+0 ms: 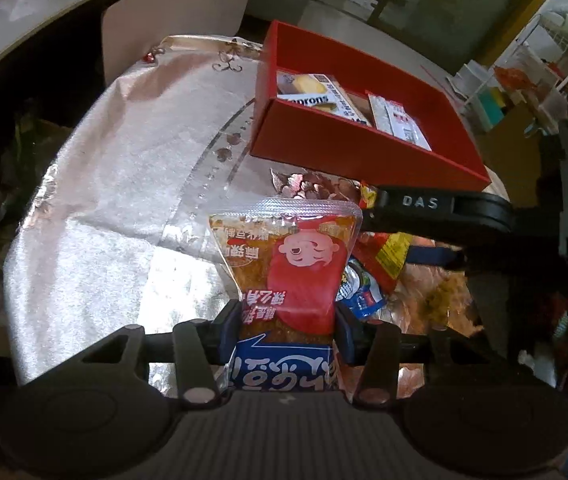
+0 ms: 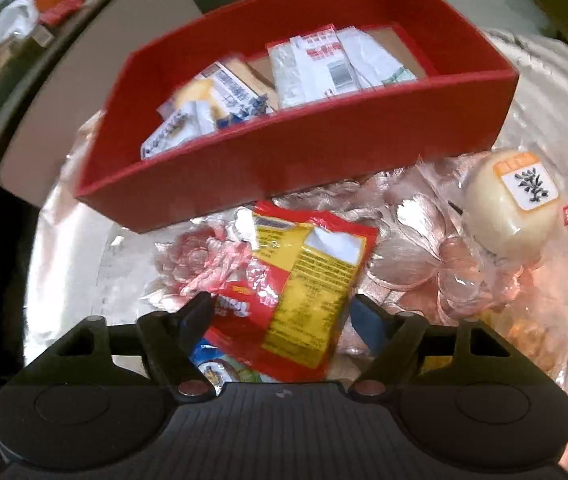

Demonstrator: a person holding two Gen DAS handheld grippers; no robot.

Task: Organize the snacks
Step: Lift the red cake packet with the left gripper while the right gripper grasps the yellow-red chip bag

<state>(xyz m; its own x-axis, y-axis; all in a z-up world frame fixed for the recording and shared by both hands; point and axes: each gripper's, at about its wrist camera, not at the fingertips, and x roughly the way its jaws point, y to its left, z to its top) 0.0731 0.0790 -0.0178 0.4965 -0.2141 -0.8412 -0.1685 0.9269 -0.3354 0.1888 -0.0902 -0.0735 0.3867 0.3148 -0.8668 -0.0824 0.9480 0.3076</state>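
Two grippers (image 1: 288, 328) (image 2: 280, 316), two pouches (image 1: 292, 264) (image 2: 304, 280), one box (image 2: 324, 148)

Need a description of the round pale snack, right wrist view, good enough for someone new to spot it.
Start from the red box in the middle of the table. Just off its lower right corner, on the shiny floral tablecloth, lies the round bun in clear wrap. It is the only pale, ball-shaped item, with an orange-edged white label; the red and yellow packet nearby is flat.

The tablecloth (image 1: 124, 168) looks like shiny embossed plastic film; the red box (image 2: 324, 148) is matt card; the red-yellow packet (image 2: 308, 280) and the clear pouch (image 1: 288, 272) are glossy, crinkled plastic.
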